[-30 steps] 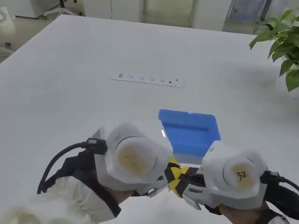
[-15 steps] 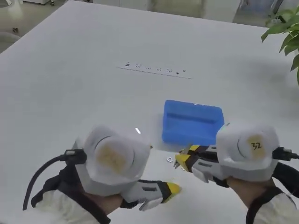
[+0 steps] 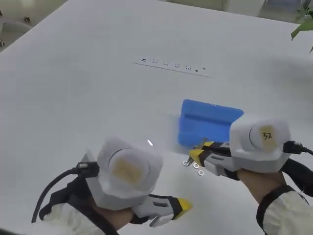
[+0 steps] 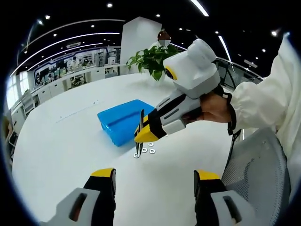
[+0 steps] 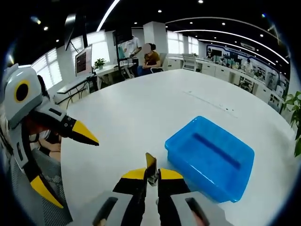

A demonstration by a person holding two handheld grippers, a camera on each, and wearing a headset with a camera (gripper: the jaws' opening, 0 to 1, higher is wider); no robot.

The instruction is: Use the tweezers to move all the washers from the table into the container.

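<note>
Left gripper view, centre frame: my right gripper (image 4: 145,135) clamps the tweezers (image 4: 139,147), tips down among the washers (image 4: 149,150) on the table (image 4: 56,141) just beside the blue container (image 4: 120,120), left gripper (image 4: 155,175) spread and empty, and a skewed nip could flick a thin washer skidding away.

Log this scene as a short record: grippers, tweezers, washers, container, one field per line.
left gripper: open, holding nothing
right gripper: shut on tweezers, tips down at the washers
washers: three visible on table, beside container
container: blue, open, no washer seen inside
</note>
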